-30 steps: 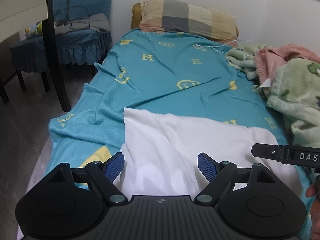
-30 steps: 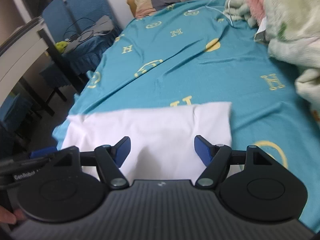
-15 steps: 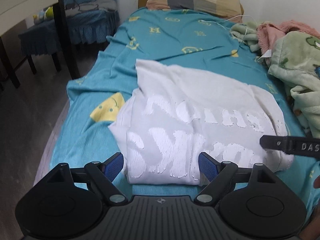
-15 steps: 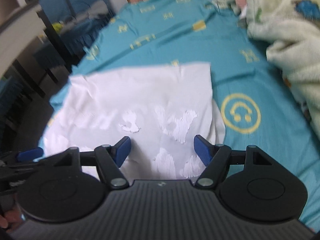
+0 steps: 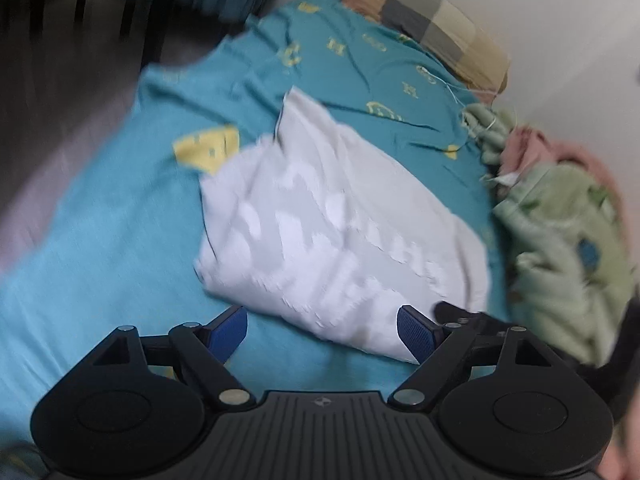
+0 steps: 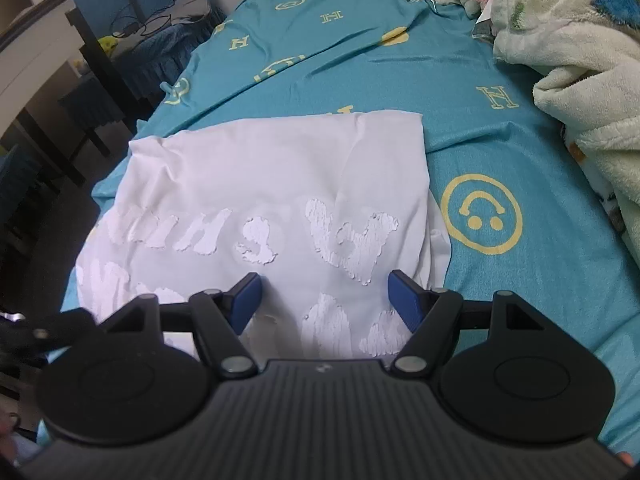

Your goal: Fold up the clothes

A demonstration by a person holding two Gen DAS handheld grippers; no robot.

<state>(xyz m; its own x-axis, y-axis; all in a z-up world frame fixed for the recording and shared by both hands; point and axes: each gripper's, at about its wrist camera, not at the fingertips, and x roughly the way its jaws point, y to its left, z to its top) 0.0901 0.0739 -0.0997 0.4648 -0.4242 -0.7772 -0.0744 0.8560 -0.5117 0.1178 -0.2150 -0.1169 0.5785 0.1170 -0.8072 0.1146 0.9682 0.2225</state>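
I hold a pair of black plastic tongs with blue ribbed pads in each hand, and both look down the length of a bed. My left tongs (image 5: 322, 330) stand with their pads spread wide and nothing between them, hovering over the near edge of the bed; that view is smeared with motion blur, so fine detail is lost. My right tongs (image 6: 324, 296) are also spread apart and empty, poised just above the near part of the garment. The task's thing, a white cotton T-shirt with cracked, raised white lettering (image 6: 276, 216), lies on the turquoise bed sheet printed with yellow letters and smiley faces (image 6: 516, 144), near the foot of the bed. It sits as a rough rectangle with a straight far edge and a second layer peeking out along its right side, so I judge it is doubled over at least once; whether more folds are wanted I cannot settle from here. The cloth looks thin and limp, with soft creases, while the print looks stiff and flaky. A fluffy pale green fleece blanket (image 6: 580, 60) is heaped along the right side, well clear of the shirt, and a checked beige and grey pillow (image 5: 432, 28) rests at the head.
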